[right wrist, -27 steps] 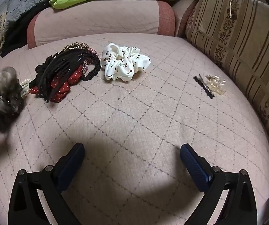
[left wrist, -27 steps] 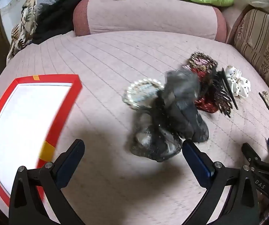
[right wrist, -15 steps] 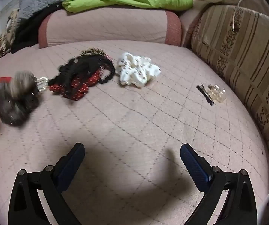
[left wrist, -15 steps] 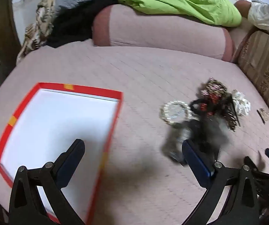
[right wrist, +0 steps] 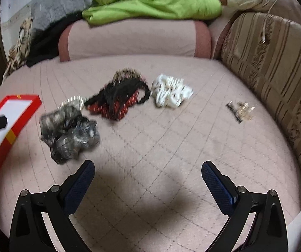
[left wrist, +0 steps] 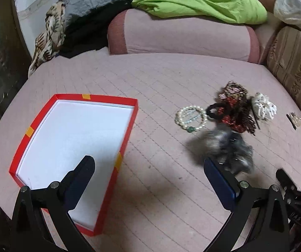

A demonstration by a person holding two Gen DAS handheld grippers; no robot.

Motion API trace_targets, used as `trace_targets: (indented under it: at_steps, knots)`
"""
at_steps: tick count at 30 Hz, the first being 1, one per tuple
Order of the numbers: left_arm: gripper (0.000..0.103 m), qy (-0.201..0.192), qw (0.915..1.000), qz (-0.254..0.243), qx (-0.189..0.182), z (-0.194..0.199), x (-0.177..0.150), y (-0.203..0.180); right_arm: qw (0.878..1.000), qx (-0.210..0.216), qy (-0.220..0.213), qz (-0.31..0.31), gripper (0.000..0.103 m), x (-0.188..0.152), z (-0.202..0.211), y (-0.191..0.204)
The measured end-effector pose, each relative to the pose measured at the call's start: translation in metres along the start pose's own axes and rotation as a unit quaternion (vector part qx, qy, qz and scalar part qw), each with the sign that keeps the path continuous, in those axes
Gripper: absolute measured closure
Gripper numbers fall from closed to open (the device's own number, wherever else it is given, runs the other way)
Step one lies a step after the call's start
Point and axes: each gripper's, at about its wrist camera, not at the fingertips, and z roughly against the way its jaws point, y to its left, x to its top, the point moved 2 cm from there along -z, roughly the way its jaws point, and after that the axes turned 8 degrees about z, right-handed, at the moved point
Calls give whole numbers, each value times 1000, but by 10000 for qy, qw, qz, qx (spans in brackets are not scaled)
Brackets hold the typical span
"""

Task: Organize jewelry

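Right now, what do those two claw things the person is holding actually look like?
Both look alike. The left gripper and the right gripper each have two black, angular plastic arms with silver pivot screws. Their fingertips carry dark blue pads with a fine grid texture. No cables, sleeves or hands show.

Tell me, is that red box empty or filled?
Empty: the red box shows only bare white floor; part lies behind the left gripper.

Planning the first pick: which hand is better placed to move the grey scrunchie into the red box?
Left, probably: the grey scrunchie lies just beyond its open fingers, with the red box right beside them.
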Motion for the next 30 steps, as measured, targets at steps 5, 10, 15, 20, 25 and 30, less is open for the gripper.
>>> trace_targets:
  at_steps: [5, 10, 15, 20, 25, 30]
  knots:
    - [0, -96, 9999, -70, -23, 16, -5, -11, 9994, -162, -289, -23, 0, 5, 18, -3]
    - [0, -160, 9997, -172, 100, 27, -14, -16, 9994, -102, -326, -45, 0, 4, 30, -2]
    - [0, -172, 9994, -284, 36, 41, -22, -20, 9993, -116, -344, -54, 0, 4, 42, 0]
    - [0, -267, 9991, -311, -141, 61, -26, -25, 9990, -178, -404, -71, 0, 5, 58, 0]
    - [0, -471, 9978, -398, -243, 84, -30, -32, 9979, -345, -539, -26, 0, 8, 75, 1]
    - [0, -580, 9968, -414, -357, 101, -33, -34, 9969, -423, -665, 7, 0, 8, 90, 3]
